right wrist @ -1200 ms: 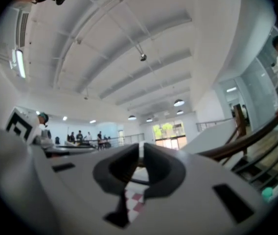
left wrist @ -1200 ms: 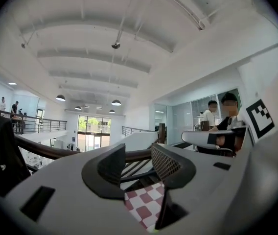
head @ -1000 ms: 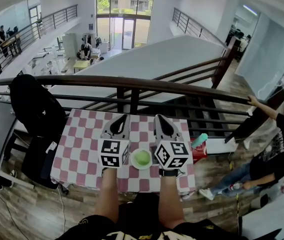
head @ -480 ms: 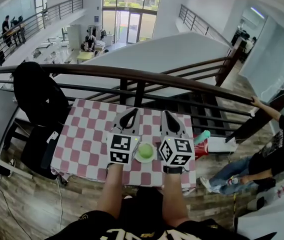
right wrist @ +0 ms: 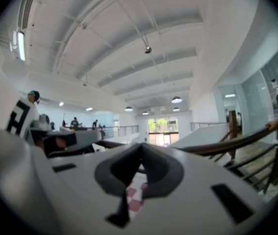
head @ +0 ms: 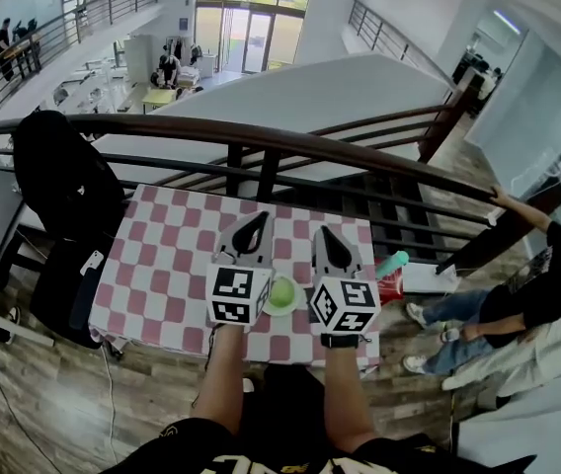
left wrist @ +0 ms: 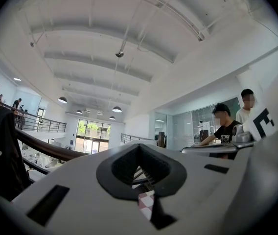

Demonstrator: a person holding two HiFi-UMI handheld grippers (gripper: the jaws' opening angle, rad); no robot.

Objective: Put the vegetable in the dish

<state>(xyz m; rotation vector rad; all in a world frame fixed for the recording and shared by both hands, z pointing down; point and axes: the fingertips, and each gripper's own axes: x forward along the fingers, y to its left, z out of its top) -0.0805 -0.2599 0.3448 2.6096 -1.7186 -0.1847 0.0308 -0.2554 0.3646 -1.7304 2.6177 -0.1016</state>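
In the head view a round green vegetable (head: 281, 291) lies in a small white dish (head: 282, 309) near the front of the red-and-white checkered table (head: 162, 265). My left gripper (head: 258, 219) is held just left of the dish and my right gripper (head: 321, 233) just right of it, both pointing away from me. Each is shut with nothing in it. In the left gripper view the left gripper (left wrist: 140, 147) has its jaws together, tilted up at the ceiling. The right gripper (right wrist: 140, 147) looks the same in its own view.
A dark railing (head: 290, 146) runs behind the table above a stairwell. A black jacket (head: 63, 181) hangs on a chair at the left. A red box (head: 392, 289) and a teal object (head: 392, 263) lie off the table's right edge. A person (head: 518, 294) sits on the right.
The head view has shifted a little. Both grippers stay beside the dish, shut, with the vegetable still in it.
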